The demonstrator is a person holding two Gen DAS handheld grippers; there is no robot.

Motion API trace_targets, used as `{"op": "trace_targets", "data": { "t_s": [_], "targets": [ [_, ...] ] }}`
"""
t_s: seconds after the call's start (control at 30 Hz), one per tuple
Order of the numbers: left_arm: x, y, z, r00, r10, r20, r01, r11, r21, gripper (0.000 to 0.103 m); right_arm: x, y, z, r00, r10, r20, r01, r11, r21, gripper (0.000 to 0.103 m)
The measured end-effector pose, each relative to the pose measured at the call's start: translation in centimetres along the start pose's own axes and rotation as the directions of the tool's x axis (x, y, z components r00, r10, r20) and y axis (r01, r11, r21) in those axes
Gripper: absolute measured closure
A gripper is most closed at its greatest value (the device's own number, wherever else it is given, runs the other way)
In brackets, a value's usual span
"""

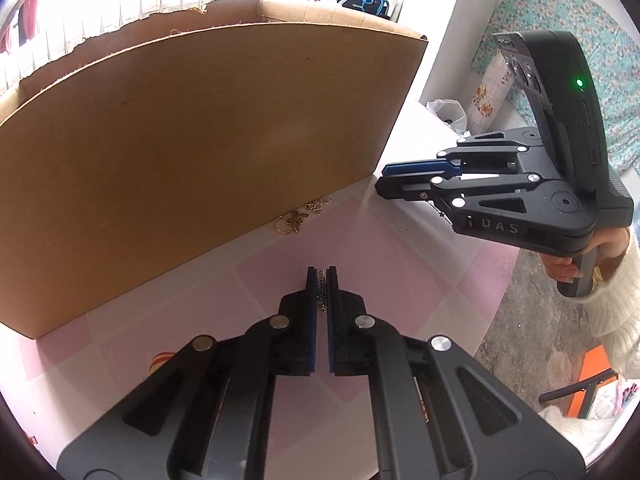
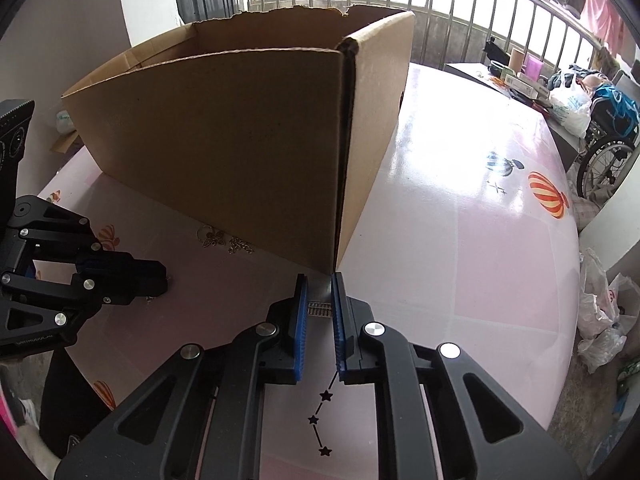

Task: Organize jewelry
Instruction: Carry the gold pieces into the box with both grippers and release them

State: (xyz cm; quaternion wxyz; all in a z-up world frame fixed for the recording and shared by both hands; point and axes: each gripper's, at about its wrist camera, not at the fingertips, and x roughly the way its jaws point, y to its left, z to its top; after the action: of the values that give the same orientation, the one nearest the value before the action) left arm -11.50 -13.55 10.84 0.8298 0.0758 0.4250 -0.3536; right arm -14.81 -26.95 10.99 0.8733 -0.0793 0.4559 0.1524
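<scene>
At twelve o'clock from my narrowed left gripper (image 1: 321,280), pinching a dark chain (image 1: 321,294), stands the brown cardboard box (image 1: 200,152); my right gripper (image 2: 319,312) clamps a star-strung chain (image 2: 325,396) that could slip or tangle.

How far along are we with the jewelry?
Done: nothing I can confirm; the cardboard box's inside is hidden. In hand: the left hand-held gripper is shut on a dark chain, the right hand-held gripper on a star chain that dangles below it. Left: a butterfly charm and a small gold chain lie on the table beside the box.
</scene>
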Motion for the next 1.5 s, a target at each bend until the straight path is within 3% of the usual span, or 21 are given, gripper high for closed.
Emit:
{"op": "trace_targets", "data": {
  "t_s": [0.17, 0.27, 0.57, 0.67, 0.8, 0.93, 1.03, 1.17, 1.27, 1.37, 1.5],
  "targets": [
    [0.2, 0.0, -0.5, 1.0, -0.01, 0.003, 0.01, 1.0, -0.023, 0.1, -0.9, 0.2, -1.0, 0.999, 0.049, -0.02, -0.048, 0.998, 0.031, 0.092],
    [0.2, 0.5, -0.9, 1.0, -0.027, 0.007, 0.027, 0.999, -0.047, 0.1, -1.4, -0.4, -1.3, 0.991, 0.129, -0.021, -0.126, 0.987, 0.099, 0.092],
    [-2.6, 0.7, -0.9, 0.997, -0.058, 0.059, 0.063, 0.995, -0.078, 0.1, -5.2, -1.7, 0.2, 0.965, 0.252, 0.076, -0.262, 0.946, 0.192, 0.092],
    [-4.2, 0.9, -0.1, 0.989, -0.11, 0.094, 0.121, 0.986, -0.118, 0.1, -7.0, -1.4, 1.1, 0.947, 0.299, 0.122, -0.318, 0.929, 0.19, 0.092],
    [-7.4, 1.8, 2.4, 0.974, -0.158, 0.162, 0.183, 0.971, -0.153, 0.1, -9.6, -0.8, 4.3, 0.901, 0.39, 0.19, -0.419, 0.895, 0.151, 0.092],
    [-9.4, 4.3, 7.0, 0.973, -0.143, 0.18, 0.176, 0.967, -0.185, 0.1, -10.1, -0.5, 9.5, 0.911, 0.343, 0.227, -0.37, 0.925, 0.089, 0.092],
    [-7.9, 7.3, 11.1, 0.99, -0.099, 0.104, 0.119, 0.971, -0.207, 0.1, -7.9, -0.9, 13.1, 0.93, 0.315, 0.187, -0.336, 0.937, 0.093, 0.092],
    [-2.0, 11.6, 15.2, 0.992, -0.07, -0.109, 0.038, 0.962, -0.27, 0.1, -4.1, -1.4, 16.1, 0.952, 0.287, 0.103, -0.298, 0.948, 0.112, 0.092],
    [2.9, 13.9, 16.9, 0.96, -0.115, -0.255, 0.021, 0.938, -0.347, 0.1, -1.9, -1.4, 17.1, 0.968, 0.243, 0.062, -0.248, 0.962, 0.112, 0.092],
    [6.4, 15.3, 18.1, 0.93, -0.163, -0.331, 0.016, 0.915, -0.404, 0.1, -0.6, -1.4, 17.1, 0.968, 0.248, 0.037, -0.251, 0.96, 0.12, 0.092],
    [9.7, 15.8, 19.0, 0.894, -0.154, -0.421, -0.032, 0.915, -0.403, 0.098, 0.2, -0.7, 17.0, 0.974, 0.227, -0.009, -0.226, 0.97, 0.088, 0.092]
  ]
}}
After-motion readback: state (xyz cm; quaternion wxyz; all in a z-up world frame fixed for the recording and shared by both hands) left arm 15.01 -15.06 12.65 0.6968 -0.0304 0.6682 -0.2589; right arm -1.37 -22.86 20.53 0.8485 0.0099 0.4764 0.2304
